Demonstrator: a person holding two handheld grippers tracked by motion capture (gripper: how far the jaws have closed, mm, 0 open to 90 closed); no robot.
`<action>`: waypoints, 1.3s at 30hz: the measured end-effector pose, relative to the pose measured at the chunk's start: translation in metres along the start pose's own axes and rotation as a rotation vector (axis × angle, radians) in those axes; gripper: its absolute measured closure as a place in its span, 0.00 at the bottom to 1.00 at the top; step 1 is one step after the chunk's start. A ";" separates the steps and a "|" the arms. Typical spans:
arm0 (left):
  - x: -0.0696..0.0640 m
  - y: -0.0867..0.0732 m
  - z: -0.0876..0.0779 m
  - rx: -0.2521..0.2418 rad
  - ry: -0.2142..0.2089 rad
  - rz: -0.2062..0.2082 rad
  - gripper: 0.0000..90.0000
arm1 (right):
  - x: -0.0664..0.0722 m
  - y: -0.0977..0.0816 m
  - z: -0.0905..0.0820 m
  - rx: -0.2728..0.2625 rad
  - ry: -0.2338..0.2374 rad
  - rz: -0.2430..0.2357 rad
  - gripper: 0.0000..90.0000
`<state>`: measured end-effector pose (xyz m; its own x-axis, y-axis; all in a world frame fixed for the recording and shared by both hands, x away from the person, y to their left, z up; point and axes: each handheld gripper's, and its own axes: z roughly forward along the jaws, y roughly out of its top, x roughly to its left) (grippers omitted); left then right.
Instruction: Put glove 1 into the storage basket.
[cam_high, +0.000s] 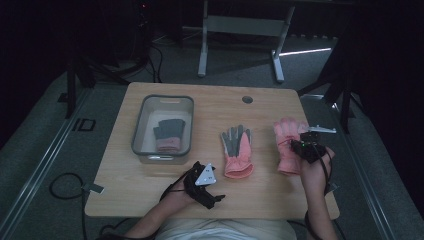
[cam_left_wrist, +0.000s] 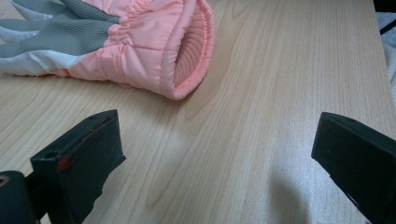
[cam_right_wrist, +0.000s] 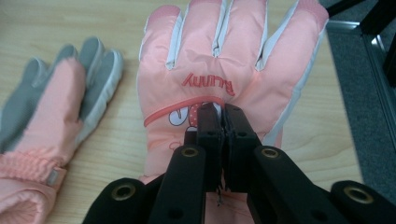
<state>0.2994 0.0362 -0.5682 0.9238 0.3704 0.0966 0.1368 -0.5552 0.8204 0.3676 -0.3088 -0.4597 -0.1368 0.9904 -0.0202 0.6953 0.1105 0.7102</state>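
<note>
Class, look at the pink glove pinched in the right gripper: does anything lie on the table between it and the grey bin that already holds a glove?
Yes. The second pink glove, palm up, lies on the table between the held glove and the bin; the right gripper must carry over or around it.

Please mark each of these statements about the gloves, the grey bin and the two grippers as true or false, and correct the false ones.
1. The right gripper is shut on the pink glove at the right of the table. True.
2. The left gripper holds the middle glove. False: its jaws stand wide open over bare table, short of that glove's cuff.
3. The grey bin already has a glove in it. True.
4. The middle glove lies with its grey palm side up. True.
5. The bin stands at the right of the table. False: in the high view it stands at the left, near the left gripper.
</note>
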 end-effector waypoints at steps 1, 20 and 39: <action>0.000 0.000 0.000 0.002 0.000 -0.002 0.02 | 0.001 -0.002 0.004 0.002 0.001 0.000 0.96; 0.001 -0.001 0.001 0.014 -0.005 0.012 0.02 | -0.003 -0.025 0.067 0.100 0.017 0.040 0.91; 0.000 -0.001 0.002 0.020 -0.009 0.011 0.02 | -0.020 -0.006 0.039 0.045 0.139 -0.207 0.69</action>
<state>0.2999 0.0354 -0.5700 0.9286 0.3571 0.1005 0.1335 -0.5743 0.8077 0.3935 -0.3266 -0.4909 -0.3729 0.9258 -0.0628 0.6728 0.3164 0.6688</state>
